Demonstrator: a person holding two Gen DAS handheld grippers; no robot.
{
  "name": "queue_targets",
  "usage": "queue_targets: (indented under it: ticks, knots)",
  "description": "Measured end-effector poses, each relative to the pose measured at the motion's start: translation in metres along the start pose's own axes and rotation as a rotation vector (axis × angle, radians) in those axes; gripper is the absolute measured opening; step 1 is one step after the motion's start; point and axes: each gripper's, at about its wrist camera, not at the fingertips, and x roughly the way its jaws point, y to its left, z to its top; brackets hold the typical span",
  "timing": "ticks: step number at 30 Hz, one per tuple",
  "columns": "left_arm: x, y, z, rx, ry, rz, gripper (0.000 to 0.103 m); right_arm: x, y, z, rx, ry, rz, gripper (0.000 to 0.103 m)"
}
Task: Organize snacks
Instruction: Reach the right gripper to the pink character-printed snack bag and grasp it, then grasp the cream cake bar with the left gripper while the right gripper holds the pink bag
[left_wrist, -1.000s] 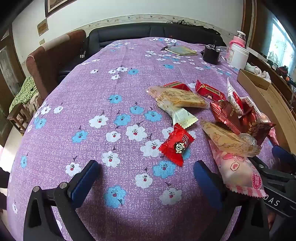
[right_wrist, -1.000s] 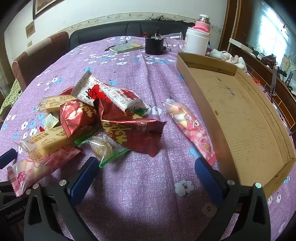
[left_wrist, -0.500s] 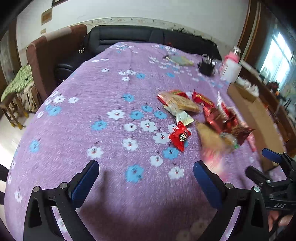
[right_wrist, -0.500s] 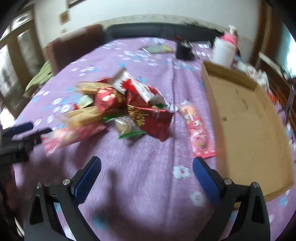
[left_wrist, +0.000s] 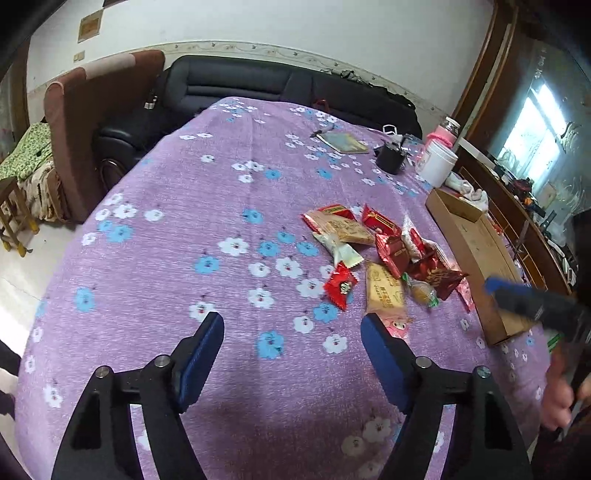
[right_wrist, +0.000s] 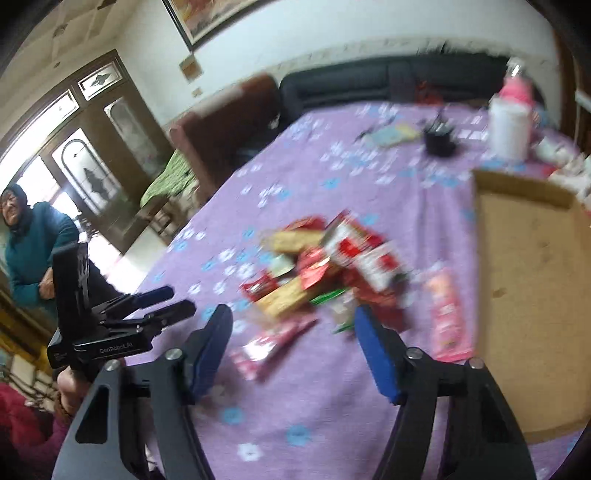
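A pile of wrapped snacks (left_wrist: 384, 251) lies on the purple flowered tablecloth (left_wrist: 184, 229), with a small red packet (left_wrist: 340, 285) and a tan biscuit pack (left_wrist: 384, 293) at its near edge. A shallow cardboard box (left_wrist: 476, 251) lies right of the pile. My left gripper (left_wrist: 291, 332) is open and empty, raised above the table short of the pile. My right gripper (right_wrist: 293, 325) is open and empty, also raised; its view is blurred. It shows the pile (right_wrist: 325, 266), a pink packet (right_wrist: 447, 314), the box (right_wrist: 532, 295) and the left gripper (right_wrist: 162, 306).
At the far end of the table stand a black cup (left_wrist: 390, 158), a white jar with a pink lid (left_wrist: 439, 162) and a booklet (left_wrist: 343, 142). A brown armchair (left_wrist: 92, 122) and a dark sofa (left_wrist: 280, 88) stand behind. A person in teal (right_wrist: 29, 243) stands at left.
Both grippers have pulled back and risen from the table, so the snack pile looks smaller and farther. Their jaws stand somewhat narrower than before. The right view swung left.
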Motion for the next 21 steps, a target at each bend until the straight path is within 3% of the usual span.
queue_targets:
  ticks: [4, 7, 12, 16, 19, 21]
  knots:
    - [-0.005, 0.005, 0.002, -0.005, -0.01, 0.018, 0.08, 0.034, 0.007, -0.009, 0.02, 0.105, -0.01, 0.059]
    - [-0.004, 0.007, 0.005, -0.013, -0.009, 0.024, 0.074, 0.059, 0.008, -0.017, 0.053, 0.166, -0.029, 0.057]
    - [-0.003, 0.006, 0.007, -0.002, -0.011, 0.032, 0.074, 0.079, 0.014, -0.013, 0.046, 0.172, -0.121, 0.057]
    - [-0.002, 0.005, 0.01, 0.005, -0.011, 0.035, 0.074, 0.095, 0.026, -0.011, -0.038, 0.163, -0.233, 0.053]
    - [0.0, 0.002, 0.011, 0.018, -0.001, 0.038, 0.074, 0.098, 0.029, -0.013, -0.089, 0.158, -0.277, 0.026]
    - [0.002, -0.001, 0.012, 0.03, 0.005, 0.036, 0.074, 0.094, 0.021, -0.016, -0.095, 0.158, -0.239, 0.023]
